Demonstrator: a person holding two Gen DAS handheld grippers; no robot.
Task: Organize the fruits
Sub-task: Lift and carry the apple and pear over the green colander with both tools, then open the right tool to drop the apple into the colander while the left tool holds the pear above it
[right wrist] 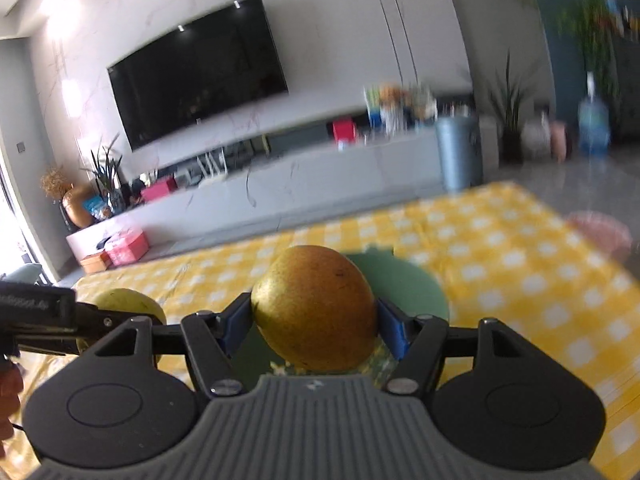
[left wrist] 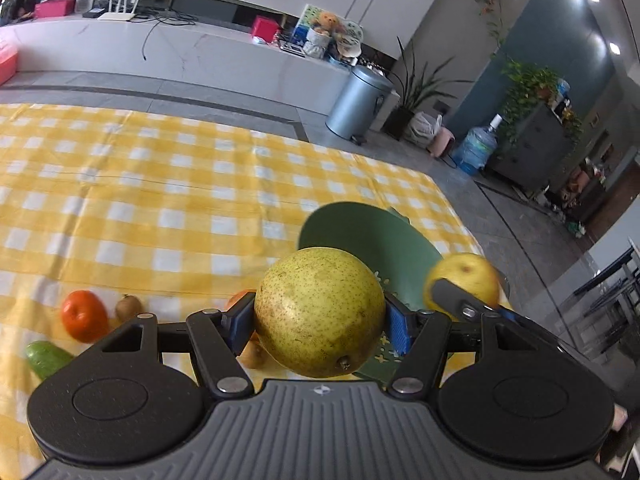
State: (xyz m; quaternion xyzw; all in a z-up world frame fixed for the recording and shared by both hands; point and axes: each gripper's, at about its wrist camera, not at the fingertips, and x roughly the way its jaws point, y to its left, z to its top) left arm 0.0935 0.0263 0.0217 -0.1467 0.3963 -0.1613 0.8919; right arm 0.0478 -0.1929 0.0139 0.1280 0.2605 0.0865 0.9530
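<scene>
1. While the left gripper pinched a green pear up in the air, the right gripper pinched a yellow pear.
2. Under them lay a green plate.
3. Farther off, a tomato sat on the checked cloth.

Your two pears, placed by the green plate: a speckled yellow-green pear, held off the surface just in front of its near rim; a golden-brown pear, held beside it at the plate's right. Tomato, two kiwis and a green fruit lie well left of the plate.
</scene>
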